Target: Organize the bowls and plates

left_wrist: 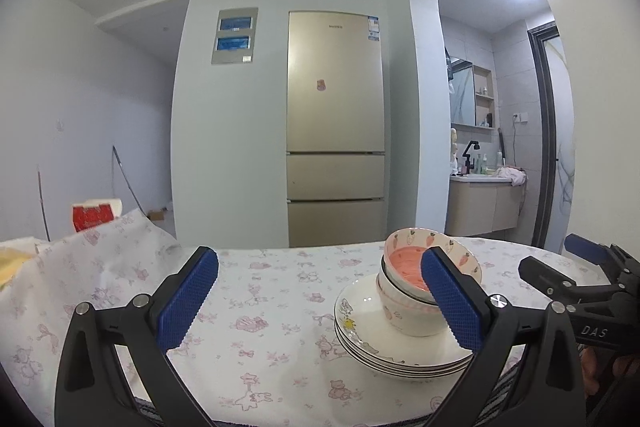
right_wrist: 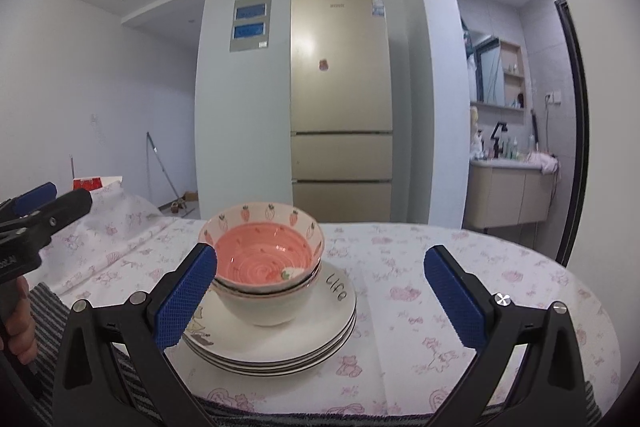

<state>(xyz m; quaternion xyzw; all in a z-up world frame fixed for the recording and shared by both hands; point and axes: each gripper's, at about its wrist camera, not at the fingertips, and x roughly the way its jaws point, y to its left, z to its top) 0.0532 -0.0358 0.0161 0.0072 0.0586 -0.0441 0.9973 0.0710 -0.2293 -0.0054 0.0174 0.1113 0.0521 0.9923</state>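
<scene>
Left wrist view: our left gripper (left_wrist: 320,301) level above tablecloth (left_wrist: 260,291), jaws spread, empty; right gripper (right_wrist: 320,297) likewise spread, empty; nested bowls (right_wrist: 266,267) sit atop stacked plates (right_wrist: 280,343) between us.

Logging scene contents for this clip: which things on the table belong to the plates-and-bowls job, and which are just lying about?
Belongs to the job:
- stack of plates
- nested bowls on the plates, pink strawberry bowl on top
- left gripper and right gripper, both open and empty

Just lying about:
- red and white box at the table's far left
- floral tablecloth
</scene>
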